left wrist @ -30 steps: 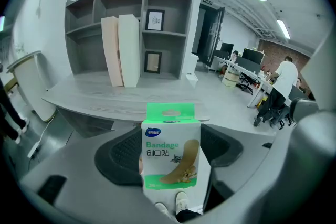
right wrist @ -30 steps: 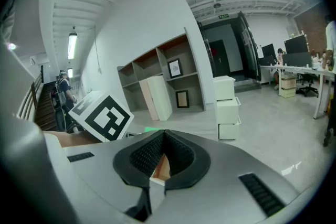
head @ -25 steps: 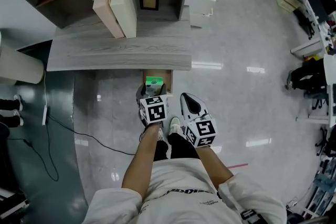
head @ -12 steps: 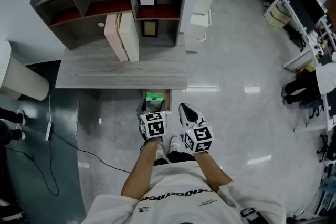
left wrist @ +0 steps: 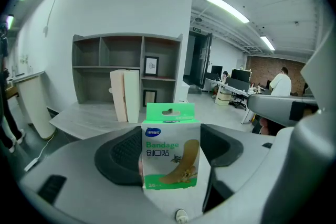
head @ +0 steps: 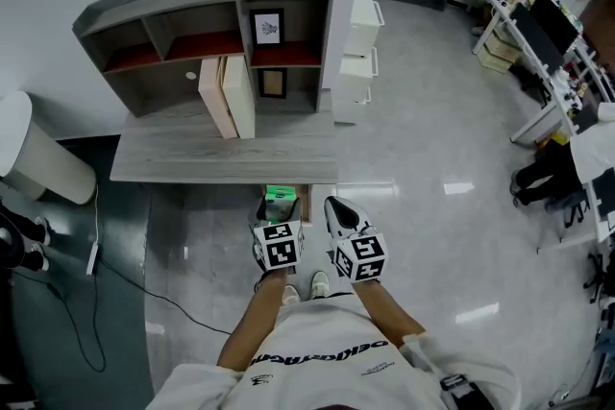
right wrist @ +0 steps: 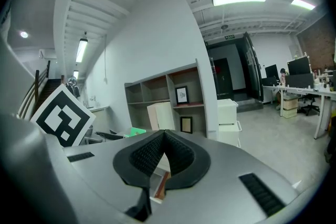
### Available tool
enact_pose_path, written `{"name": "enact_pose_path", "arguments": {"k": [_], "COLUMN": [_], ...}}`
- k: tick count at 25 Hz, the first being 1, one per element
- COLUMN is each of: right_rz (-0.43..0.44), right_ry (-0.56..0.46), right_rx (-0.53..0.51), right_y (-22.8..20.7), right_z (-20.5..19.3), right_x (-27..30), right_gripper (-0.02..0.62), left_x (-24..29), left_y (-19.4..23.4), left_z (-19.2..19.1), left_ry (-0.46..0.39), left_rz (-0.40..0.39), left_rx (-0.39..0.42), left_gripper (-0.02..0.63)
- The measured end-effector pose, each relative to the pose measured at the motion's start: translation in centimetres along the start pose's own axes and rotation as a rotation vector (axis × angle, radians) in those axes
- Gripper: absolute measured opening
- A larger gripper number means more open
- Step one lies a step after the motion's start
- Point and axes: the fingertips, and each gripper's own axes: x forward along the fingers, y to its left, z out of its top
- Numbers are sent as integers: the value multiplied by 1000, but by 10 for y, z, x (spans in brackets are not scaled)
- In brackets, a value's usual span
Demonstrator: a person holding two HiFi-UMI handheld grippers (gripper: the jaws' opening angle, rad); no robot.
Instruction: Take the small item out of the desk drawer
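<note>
Forearms reach straight out from the body, close together and side by side, with both grippers aimed at the desk (head: pixel 221 158) and tipped a little downward. The left gripper (head: pixel 277 206) is clamped on the bandage box (left wrist: pixel 170 149), a green-and-white carton standing upright between its pads with the hang tab on top. In the head view the box sits over the open drawer (head: pixel 308 204), just at the desk's near edge. The right gripper (right wrist: pixel 164 136) rides just right of the left one, its jaws pressed together at the tips with nothing between them. Beyond the jaws lies the desk's long near edge, and farther back a shelf unit (head: pixel 211 24) with two pale binders (head: pixel 229 96) standing in front of it. A white drawer cabinet (head: pixel 356 53) stands at the desk's right end. Right of the grippers is bare pale floor, reaching to the office desks at the far right. On the left, a thin cable (head: pixel 125 274) trails across the darker floor.
</note>
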Motion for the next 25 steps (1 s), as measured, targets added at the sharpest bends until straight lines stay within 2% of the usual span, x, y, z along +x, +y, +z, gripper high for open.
{"name": "enact_pose_path", "arguments": {"k": [12, 25], "right_rz": [-1, -3], "right_ry": [-59, -96], "right_rx": [-13, -43], "right_y": [-3, -9], "right_z": [27, 44], "right_x": [3, 12], "right_gripper": [31, 31], "left_x": [-26, -32], "left_y": [-4, -6], "left_z": [47, 65], "left_ry": [-102, -179], "left_rz": [-8, 4], "left_rx": [47, 55], "left_gripper": [356, 356]}}
